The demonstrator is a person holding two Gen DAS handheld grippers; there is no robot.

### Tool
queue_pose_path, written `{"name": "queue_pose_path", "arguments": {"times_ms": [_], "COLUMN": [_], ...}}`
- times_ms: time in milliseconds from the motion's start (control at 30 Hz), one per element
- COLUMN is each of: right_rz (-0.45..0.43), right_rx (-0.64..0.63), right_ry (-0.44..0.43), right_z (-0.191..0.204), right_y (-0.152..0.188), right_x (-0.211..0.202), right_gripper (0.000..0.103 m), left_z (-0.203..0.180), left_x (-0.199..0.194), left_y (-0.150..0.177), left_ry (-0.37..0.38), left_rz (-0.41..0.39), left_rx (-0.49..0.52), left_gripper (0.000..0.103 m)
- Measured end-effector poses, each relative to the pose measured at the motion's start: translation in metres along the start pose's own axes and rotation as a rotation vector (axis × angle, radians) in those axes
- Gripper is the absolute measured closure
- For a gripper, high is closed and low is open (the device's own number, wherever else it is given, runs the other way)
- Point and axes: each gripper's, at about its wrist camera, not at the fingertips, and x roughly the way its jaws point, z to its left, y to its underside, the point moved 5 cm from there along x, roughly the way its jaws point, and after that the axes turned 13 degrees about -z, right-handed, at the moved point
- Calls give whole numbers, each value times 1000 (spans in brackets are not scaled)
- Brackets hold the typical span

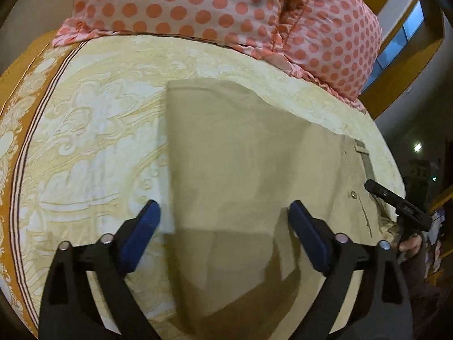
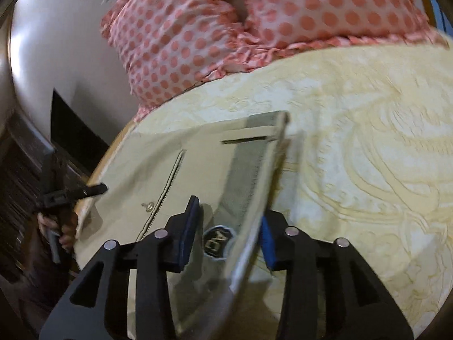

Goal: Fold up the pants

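Note:
Beige pants (image 1: 240,153) lie folded flat on a cream patterned bedspread (image 1: 93,130). My left gripper (image 1: 223,226) is open above the pants' near end, its blue pads (image 1: 144,226) spread wide and empty. In the right wrist view the pants' waistband (image 2: 249,170) with its grey inner lining and a dark label (image 2: 216,240) is lifted up between the jaws of my right gripper (image 2: 229,232). The jaws stand partly apart with the band's edge against the right blue pad (image 2: 267,240). The back pocket and button (image 2: 150,205) show to the left.
Two pink polka-dot pillows (image 1: 215,5) lie along the far end of the bed. The bed's orange border (image 1: 17,90) runs down the left. The other hand-held gripper shows at the bed's edge (image 1: 396,201), and again in the right wrist view (image 2: 70,195). Dark floor lies beyond.

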Motion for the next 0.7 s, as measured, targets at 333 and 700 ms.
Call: {"name": "queue_pose_path", "arguments": {"times_ms": [333, 700], "right_rz": [14, -26], "right_rx": [190, 96], "right_ry": [-222, 217], "right_z": [-3, -62], "right_y": [-34, -111], "right_x": [12, 72], "right_gripper": [87, 72], "left_z": [-14, -9], "left_x": [-6, 73], "left_y": [-36, -127], "left_ry": [69, -290], "left_rz": [-66, -189], "left_rx": [29, 151], "left_gripper": [91, 87]}}
